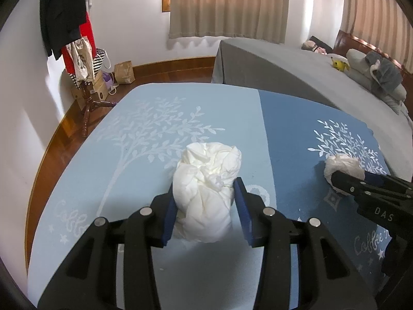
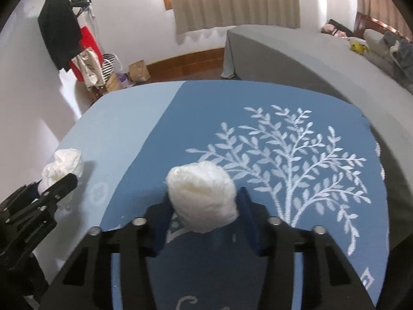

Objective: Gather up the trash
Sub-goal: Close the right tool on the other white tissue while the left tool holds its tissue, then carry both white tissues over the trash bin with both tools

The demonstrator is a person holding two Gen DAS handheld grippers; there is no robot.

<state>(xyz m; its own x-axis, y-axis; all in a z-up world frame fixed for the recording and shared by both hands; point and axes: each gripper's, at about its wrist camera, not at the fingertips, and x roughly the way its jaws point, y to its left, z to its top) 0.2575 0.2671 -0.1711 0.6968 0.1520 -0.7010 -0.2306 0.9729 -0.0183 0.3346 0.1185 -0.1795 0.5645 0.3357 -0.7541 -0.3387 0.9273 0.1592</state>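
Two crumpled tissue wads lie on the blue tree-print worktop (image 1: 144, 118). Left gripper (image 1: 206, 201) jaws clamp the larger wad (image 1: 206, 186) over the pale half; right gripper (image 2: 204, 206) jaws hold the smaller wad (image 2: 201, 193) over the dark half.

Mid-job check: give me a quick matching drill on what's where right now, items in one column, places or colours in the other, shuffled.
Items:
1. larger tissue wad
2. smaller tissue wad
3. yellow plush toy
4. brown paper bag

Places:
A. on the grey bed
B. between left gripper pads, light-blue cloth
C. on the floor by the wall
D. between right gripper pads, dark-blue cloth

Pairs: 1-B, 2-D, 3-A, 4-C
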